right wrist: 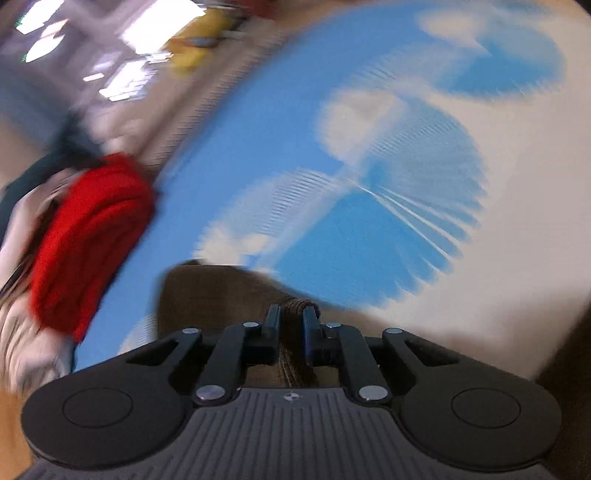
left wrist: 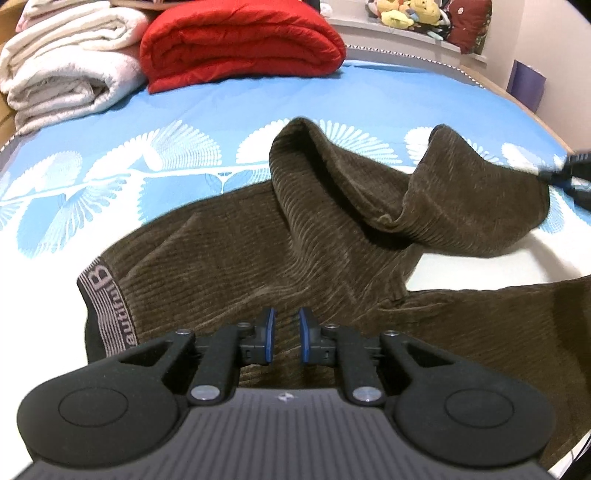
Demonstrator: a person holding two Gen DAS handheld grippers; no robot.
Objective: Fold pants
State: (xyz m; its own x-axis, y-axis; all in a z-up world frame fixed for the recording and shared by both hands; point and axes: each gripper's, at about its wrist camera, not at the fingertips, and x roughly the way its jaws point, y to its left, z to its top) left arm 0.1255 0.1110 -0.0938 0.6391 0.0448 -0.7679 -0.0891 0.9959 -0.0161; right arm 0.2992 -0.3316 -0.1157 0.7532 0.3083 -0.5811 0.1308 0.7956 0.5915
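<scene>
Brown corduroy pants (left wrist: 295, 240) lie across the blue-and-white bed sheet (left wrist: 184, 110), with the lettered waistband (left wrist: 103, 295) at the left. My left gripper (left wrist: 287, 328) is nearly closed near the waist, and a ridge of the fabric sits pinched between its blue pads. One leg is lifted and folded back toward the right, where my right gripper (left wrist: 554, 173) holds its end at the frame edge. In the blurred right wrist view the right gripper (right wrist: 291, 317) is shut on the bunched leg hem (right wrist: 295, 306). The other leg (left wrist: 498, 314) lies flat at the lower right.
A folded red quilt (left wrist: 240, 40) and stacked white blankets (left wrist: 62, 62) sit at the far end of the bed. Plush toys (left wrist: 406, 14) line the headboard shelf. A purple bag (left wrist: 526, 83) stands by the right wall. The red quilt (right wrist: 88, 236) also shows at left in the right wrist view.
</scene>
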